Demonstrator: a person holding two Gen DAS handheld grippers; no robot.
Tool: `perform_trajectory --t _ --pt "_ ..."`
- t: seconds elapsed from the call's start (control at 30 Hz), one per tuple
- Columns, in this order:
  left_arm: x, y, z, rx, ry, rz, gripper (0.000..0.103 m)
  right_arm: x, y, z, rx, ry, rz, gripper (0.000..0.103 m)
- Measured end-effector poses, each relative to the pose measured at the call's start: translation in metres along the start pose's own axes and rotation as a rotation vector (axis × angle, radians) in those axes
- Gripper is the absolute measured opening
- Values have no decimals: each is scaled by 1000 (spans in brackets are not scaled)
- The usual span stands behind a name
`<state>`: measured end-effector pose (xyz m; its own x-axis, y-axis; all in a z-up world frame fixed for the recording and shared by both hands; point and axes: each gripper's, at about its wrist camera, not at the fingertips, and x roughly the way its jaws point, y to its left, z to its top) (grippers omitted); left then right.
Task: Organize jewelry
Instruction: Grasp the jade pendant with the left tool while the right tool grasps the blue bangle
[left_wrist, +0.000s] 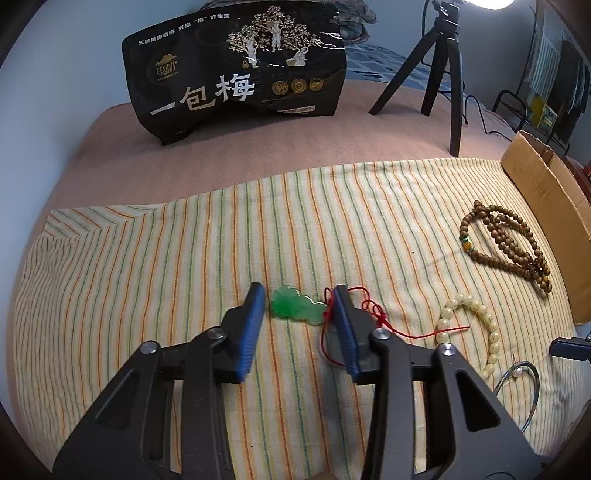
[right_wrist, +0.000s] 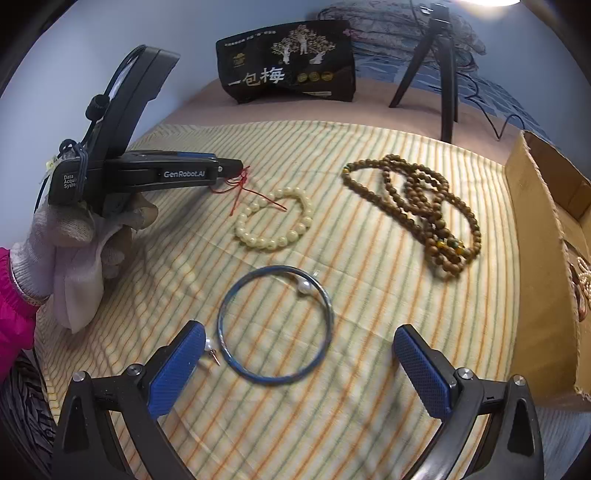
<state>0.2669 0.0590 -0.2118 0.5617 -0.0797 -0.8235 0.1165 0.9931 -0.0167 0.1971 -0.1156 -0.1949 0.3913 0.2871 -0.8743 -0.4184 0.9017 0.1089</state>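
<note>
A green jade pendant (left_wrist: 297, 307) on a red cord (left_wrist: 384, 320) lies on the striped cloth (left_wrist: 147, 277), between the tips of my open left gripper (left_wrist: 300, 300). A cream bead bracelet (left_wrist: 476, 323) (right_wrist: 275, 221) and a long brown bead necklace (left_wrist: 509, 243) (right_wrist: 424, 206) lie to its right. My right gripper (right_wrist: 299, 350) is wide open, with a thin silver bangle with a pearl (right_wrist: 275, 325) between its fingers. A small pearl earring (right_wrist: 210, 350) lies by its left finger (right_wrist: 177, 373). The left gripper also shows in the right wrist view (right_wrist: 232, 168).
An open cardboard box (right_wrist: 543, 258) stands at the right edge of the cloth, with some jewelry inside. A black snack bag (left_wrist: 236, 70) and a black tripod (left_wrist: 439, 74) stand at the back on the pink blanket.
</note>
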Motion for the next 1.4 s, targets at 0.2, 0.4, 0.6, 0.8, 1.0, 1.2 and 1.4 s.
perform_trajectory --t 0.2,0.4,0.6,0.8,1.0,1.2,1.4 --pt "0 -1 0 3 -1 0 32 10 11 4 -28 15 -27 103" --pt "0 -1 0 4 -1 1 31 16 12 6 -33 39 -65 97" --pt "0 -1 0 5 -1 1 31 19 21 9 -75 63 -112 88" --pt "-2 0 1 3 -1 2 30 15 27 8 -105 63 -98 73" --pt "-10 2 2 -10 -6 -9 30 9 24 7 -81 48 -81 73" --pt "-26 7 6 -43 -34 -30 30 -7 19 12 -61 6 -72 73" --pt "-53 7 15 -74 -79 -67 30 -23 18 16 -55 -33 -77 73"
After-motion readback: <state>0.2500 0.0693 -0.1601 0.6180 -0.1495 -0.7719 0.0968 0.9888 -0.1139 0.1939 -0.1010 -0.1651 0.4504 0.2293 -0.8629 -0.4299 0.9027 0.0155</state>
